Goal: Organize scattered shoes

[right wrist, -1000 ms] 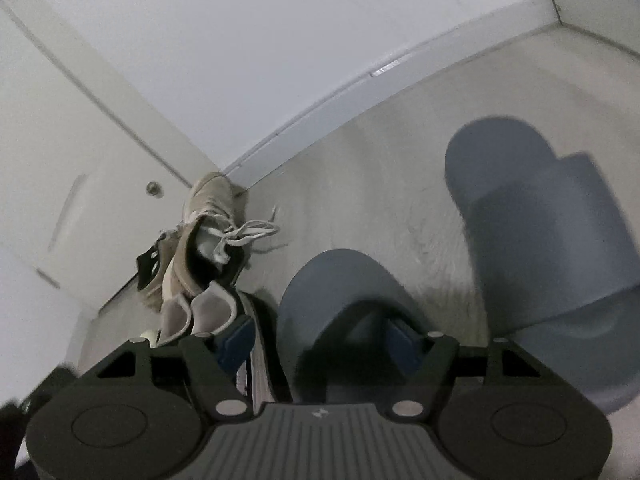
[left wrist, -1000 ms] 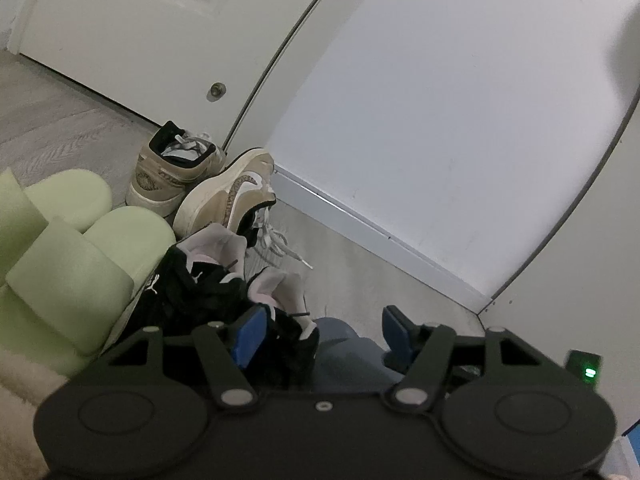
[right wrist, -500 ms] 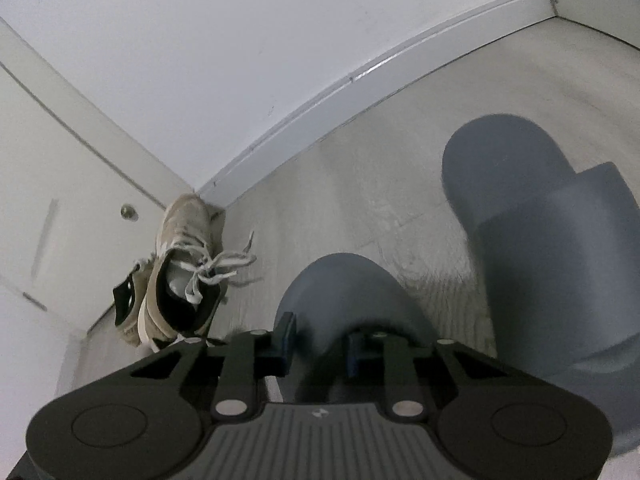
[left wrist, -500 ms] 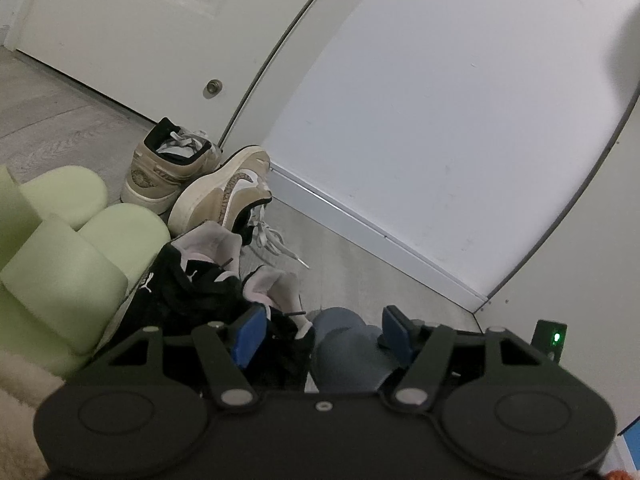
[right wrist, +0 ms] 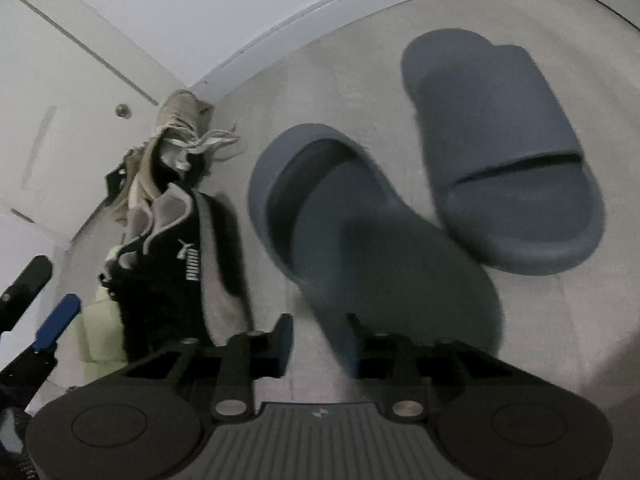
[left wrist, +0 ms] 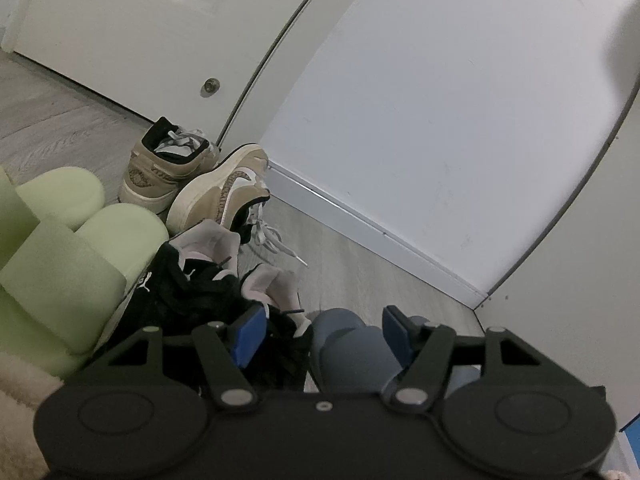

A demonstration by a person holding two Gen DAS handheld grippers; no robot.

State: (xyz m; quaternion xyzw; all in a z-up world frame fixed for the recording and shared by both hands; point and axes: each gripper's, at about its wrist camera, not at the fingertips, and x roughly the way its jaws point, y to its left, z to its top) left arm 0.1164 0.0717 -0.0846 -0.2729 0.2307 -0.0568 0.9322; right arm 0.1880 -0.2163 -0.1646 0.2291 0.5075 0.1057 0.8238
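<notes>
Two blue slides [right wrist: 500, 152] lie on the floor. The far one sits flat, strap up, toe toward the baseboard. The near slide [right wrist: 360, 216] sits tilted and blurred, its heel between the right fingers; whether it touches the floor cannot be told. Black sneakers [right wrist: 188, 248] with grey lining stand just left of it. Two tan sneakers [left wrist: 188, 168] lie by the door, one tipped on its side, laces loose. Green slides [left wrist: 72, 248] sit side by side left of the black pair.
</notes>
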